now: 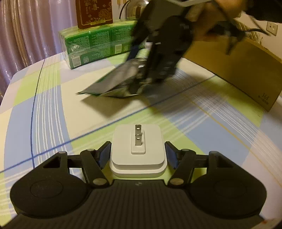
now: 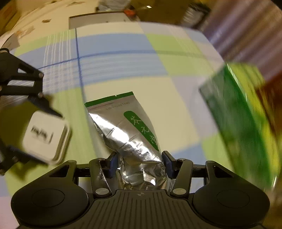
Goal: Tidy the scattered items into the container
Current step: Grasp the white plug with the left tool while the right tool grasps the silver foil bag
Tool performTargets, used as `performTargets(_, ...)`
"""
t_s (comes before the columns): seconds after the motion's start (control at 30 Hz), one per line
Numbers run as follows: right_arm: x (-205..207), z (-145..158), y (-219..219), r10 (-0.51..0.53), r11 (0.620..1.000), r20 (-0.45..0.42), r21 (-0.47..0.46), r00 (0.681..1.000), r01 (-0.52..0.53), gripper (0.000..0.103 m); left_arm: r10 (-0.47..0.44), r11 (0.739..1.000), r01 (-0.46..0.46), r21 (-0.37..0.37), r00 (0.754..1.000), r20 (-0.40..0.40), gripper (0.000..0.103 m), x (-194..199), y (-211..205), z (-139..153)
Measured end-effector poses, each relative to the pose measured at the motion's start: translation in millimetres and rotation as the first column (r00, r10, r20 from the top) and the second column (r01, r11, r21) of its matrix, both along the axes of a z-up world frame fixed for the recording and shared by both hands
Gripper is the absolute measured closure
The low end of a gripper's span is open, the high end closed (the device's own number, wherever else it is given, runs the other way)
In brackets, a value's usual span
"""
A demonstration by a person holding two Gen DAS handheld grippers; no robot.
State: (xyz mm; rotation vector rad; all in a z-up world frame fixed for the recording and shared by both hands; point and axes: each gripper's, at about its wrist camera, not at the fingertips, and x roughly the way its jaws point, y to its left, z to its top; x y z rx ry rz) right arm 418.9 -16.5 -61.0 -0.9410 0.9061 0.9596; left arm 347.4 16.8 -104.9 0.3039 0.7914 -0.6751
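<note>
While both grippers already carry something, the relation that counts is where the cardboard box (image 1: pixel 243 74) lies from each load. Nearest in the left wrist view, the left gripper (image 1: pixel 138 155) is closed on a white plug adapter (image 1: pixel 138 149), its blue pads pressing the two side faces and the flat metal prongs pointing straight ahead toward 12 o'clock. From this gripper the box sits at about 2 o'clock, well apart, with only its brown side wall showing; I cannot tell from here how the opening faces.

Further out, at about 1 o'clock, the right gripper (image 1: pixel 141 84) is blurred by motion and holds a silver foil pouch (image 1: pixel 114 82) lifted clear of the checked tablecloth (image 1: pixel 52 114), a shadow lying under it. That gripper looks nearer the box than the left one, so I judge the pouch the likelier first drop.

Seen from the right wrist, the right gripper (image 2: pixel 139 165) pinches the crumpled end of the pouch (image 2: pixel 126 126), whose long axis runs away from the fingers toward 12 o'clock. It is creased foil with a green band at its far sealed edge and a green label with characters. The adapter (image 2: pixel 45 135) hangs at 9 o'clock there.

Farthest, at 11 o'clock in the left view, a green tissue pack (image 1: pixel 91 44) stands under a red box (image 1: pixel 94 13).
</note>
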Motion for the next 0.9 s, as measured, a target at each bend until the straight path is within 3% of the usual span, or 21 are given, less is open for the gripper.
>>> performTargets(0.1, -27.1, 7.1, -31.1, -0.19, 0.981, -0.072, 0.017, 0.979, 0.192, 0.054, -0.005, 1.0, 0.006, 0.023, 1.0, -0.021, 0.043, -19.5, -7.4, 4.3)
performTargets(0.23, -71.4, 16.2, -80.3, -0.433, 0.889, -0.211, 0.059, 0.876, 0.454, 0.054, -0.009, 1.0, 0.01, 0.019, 0.999, -0.051, 0.043, -57.2, -20.6, 8.7)
performTargets(0.3, -99.5, 21.0, -107.1, -0.51, 0.833, -0.273, 0.077, 0.816, 0.547, 0.054, -0.021, 1.0, 0.021, 0.008, 0.998, -0.06, 0.043, -74.2, -28.6, 10.1)
performTargets(0.37, -125.6, 25.4, -125.6, -0.555, 0.797, -0.284, 0.088, 0.782, 0.598, 0.055, -0.039, 0.999, 0.04, 0.008, 0.997, -0.065, 0.043, -90.4, -37.0, 10.4)
performTargets(0.53, -186.8, 35.6, -157.6, -0.585, 0.76, -0.252, 0.163, 0.771, 0.63, 0.053, -0.059, 0.998, 0.06, 0.01, 0.995, -0.078, 0.043, -121.2, -52.0, 9.6)
performTargets(0.57, -193.8, 37.9, -163.1, -0.585, 0.755, -0.248, 0.181, 0.772, 0.63, 0.048, -0.059, 0.998, 0.06, 0.009, 0.995, -0.08, 0.043, -124.4, -53.6, 9.4)
performTargets(0.6, -199.6, 39.2, -168.1, -0.588, 0.748, -0.241, 0.201, 0.772, 0.633, 0.034, -0.056, 0.998, 0.057, 0.008, 0.995, -0.08, 0.043, -127.3, -54.7, 9.5)
performTargets(0.67, -204.2, 37.2, -173.6, -0.603, 0.724, -0.237, 0.238, 0.762, 0.647, 0.017, -0.042, 0.999, 0.043, 0.008, 0.996, -0.073, 0.042, -131.0, -55.5, 9.8)
performTargets(0.77, -200.7, 28.9, -173.3, -0.615, 0.7, -0.252, 0.261, 0.747, 0.665, 0.016, -0.002, 1.0, 0.002, 0.001, 0.998, -0.061, 0.042, -132.4, -54.0, 10.6)
performTargets(0.9, -194.2, 14.4, -165.3, -0.598, 0.723, -0.216, 0.27, 0.772, 0.635, 0.016, 0.029, 1.0, -0.029, 0.005, 0.998, -0.049, 0.036, -131.5, -54.4, 12.2)
